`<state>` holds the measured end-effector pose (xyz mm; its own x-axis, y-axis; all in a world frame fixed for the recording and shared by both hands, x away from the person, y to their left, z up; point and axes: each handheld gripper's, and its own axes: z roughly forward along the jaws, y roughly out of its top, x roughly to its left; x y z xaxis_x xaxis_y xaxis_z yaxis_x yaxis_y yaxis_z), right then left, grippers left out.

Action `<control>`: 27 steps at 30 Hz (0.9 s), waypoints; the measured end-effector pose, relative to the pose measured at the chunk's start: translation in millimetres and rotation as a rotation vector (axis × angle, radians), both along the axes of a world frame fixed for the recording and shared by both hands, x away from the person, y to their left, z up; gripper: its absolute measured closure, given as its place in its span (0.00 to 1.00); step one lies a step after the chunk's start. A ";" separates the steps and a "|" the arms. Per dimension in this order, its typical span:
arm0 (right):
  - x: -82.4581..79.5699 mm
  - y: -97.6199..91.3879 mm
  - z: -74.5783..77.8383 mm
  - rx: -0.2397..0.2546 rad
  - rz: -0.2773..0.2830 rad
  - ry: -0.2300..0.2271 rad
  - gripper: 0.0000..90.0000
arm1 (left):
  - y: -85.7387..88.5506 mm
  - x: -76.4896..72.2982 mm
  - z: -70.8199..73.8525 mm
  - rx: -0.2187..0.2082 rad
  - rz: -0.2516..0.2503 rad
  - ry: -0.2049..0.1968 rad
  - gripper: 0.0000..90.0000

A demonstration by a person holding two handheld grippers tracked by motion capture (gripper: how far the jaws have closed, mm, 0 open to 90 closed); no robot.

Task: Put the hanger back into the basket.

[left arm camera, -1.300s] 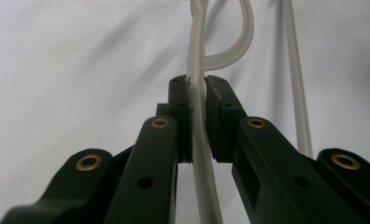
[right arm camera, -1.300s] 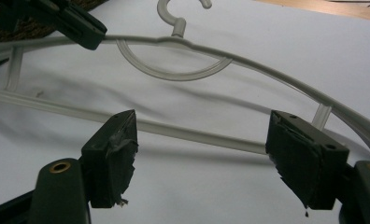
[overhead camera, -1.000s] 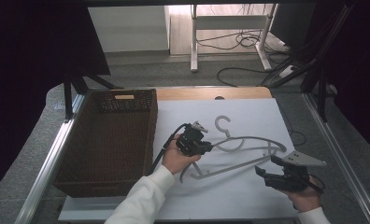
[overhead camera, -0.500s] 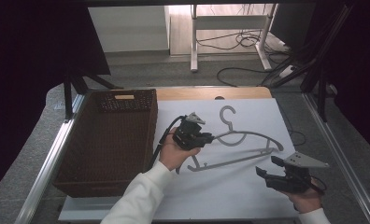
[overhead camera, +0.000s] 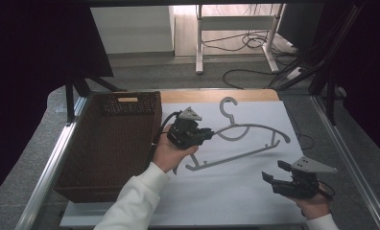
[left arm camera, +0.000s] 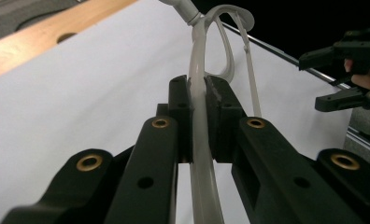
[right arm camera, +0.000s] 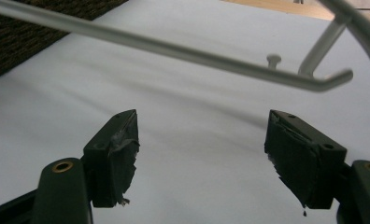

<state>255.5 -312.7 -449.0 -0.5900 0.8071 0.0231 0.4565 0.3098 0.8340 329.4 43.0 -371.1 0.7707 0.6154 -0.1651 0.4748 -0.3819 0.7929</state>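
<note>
While the left hand-held gripper (overhead camera: 203,133) pinches the hanger (overhead camera: 248,139) by one thin arm above the white tabletop (overhead camera: 226,191) | right hand-held gripper (overhead camera: 274,172) spread, empty, near right | risk: hanger pivots or slips, far end strikes basket (overhead camera: 111,139).

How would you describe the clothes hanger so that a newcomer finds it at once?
Start from the white table sheet, to the right of the dark brown woven basket. There the left tongs are clamped on the pale grey plastic clothes hanger. No other thing there has a curled hook and two long thin arms.
</note>
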 end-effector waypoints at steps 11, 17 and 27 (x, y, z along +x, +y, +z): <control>0.9 1.5 -0.5 -0.003 0.005 0.003 0.30 | 29.8 -10.8 27.6 -0.012 0.038 -0.047 0.91; 1.3 3.2 -1.4 -0.010 0.003 0.006 0.30 | 56.6 -14.1 34.9 -0.024 0.078 -0.062 0.91; 2.0 4.6 -2.5 -0.021 0.004 0.010 0.30 | 100.3 -28.2 42.6 -0.043 0.144 -0.096 0.91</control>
<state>257.5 -308.1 -451.5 -0.5932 0.8050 0.0118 0.4635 0.3294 0.8226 301.2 143.3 -328.6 0.6884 0.7146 -0.1238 0.4435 -0.2797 0.8515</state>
